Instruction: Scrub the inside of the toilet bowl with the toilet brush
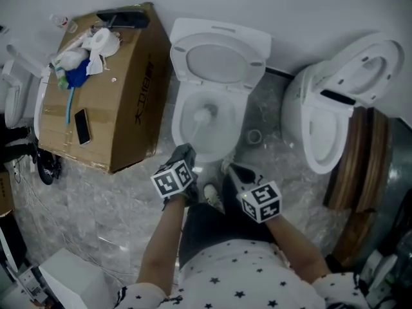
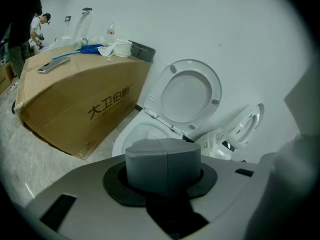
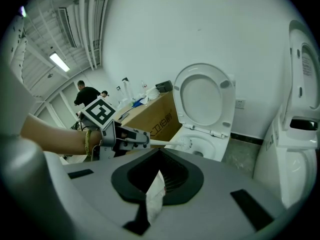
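My left tongs (image 1: 186, 153) are clenched on the toilet brush (image 1: 203, 116), gripping the grey butt end of its handle, which fills the left gripper view. The white shaft runs forward and down. The bristle head sits inside the toilet bowl (image 1: 179, 126), near the middle of the basin, so I judge the scrubbing to be under way. I cannot tell whether the bristles touch the porcelain. My right tongs (image 1: 233, 172) hang just beside the bowl's front rim, clamped on a white tissue scrap (image 3: 155, 196) and doing no work.

The main risk is the grip. I hold the brush at its far end, so pressing against the porcelain could lever the handle round or out of the tongs. A fast stroke could flick water onto the floor or the cardboard box (image 1: 129, 102) just beside the bowl. The tissue could also drop in if the right tongs loosen.
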Tool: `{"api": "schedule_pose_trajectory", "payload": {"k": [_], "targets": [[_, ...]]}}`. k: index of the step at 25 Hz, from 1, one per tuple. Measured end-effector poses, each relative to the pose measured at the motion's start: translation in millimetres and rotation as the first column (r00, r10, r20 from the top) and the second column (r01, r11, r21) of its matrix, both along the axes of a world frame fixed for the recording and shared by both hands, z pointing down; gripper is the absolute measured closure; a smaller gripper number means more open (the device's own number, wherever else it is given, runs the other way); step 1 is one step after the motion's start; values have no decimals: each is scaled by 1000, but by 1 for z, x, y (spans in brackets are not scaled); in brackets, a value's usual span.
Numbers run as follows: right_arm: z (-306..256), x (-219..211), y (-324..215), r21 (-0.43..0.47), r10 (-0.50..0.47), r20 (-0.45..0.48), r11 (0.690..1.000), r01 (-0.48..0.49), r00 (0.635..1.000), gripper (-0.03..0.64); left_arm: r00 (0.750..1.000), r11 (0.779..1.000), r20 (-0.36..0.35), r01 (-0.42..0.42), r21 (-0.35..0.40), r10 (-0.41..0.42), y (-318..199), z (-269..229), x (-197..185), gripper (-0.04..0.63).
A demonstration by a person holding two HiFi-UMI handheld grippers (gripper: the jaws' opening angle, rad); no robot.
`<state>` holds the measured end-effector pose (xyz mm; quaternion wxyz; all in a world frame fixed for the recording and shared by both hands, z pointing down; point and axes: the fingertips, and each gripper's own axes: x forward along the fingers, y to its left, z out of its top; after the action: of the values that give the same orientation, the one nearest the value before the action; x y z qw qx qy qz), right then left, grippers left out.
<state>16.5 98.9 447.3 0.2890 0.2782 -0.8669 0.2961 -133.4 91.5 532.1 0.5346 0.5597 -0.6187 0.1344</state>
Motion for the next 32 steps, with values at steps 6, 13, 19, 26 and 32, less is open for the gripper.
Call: {"api": "schedule_pose_trajectory", "payload": {"k": [6, 13, 19, 26, 32], "targets": [[17, 0, -8, -24, -6, -3, 1000, 6, 1000, 611, 1000, 1000, -9, 13, -26, -13, -15, 24, -1, 439], [32, 2, -19, -46, -12, -8, 999, 11, 1000, 611, 999, 998, -27, 38, -54, -39, -31, 50, -4, 439], [47, 3, -29, -71, -4, -15, 997, 3, 1000, 611, 998, 997, -47, 42, -69, -45, -48, 69, -4, 439], [63, 2, -34, -97, -2, -17, 995, 0, 1000, 611, 998, 996, -57, 36, -77, -41, -65, 86, -2, 439], [74, 1, -40, -116, 7, -19, 993, -9, 1000, 611, 998, 996, -60, 31, -88, -37, -77, 103, -2, 439]]}}
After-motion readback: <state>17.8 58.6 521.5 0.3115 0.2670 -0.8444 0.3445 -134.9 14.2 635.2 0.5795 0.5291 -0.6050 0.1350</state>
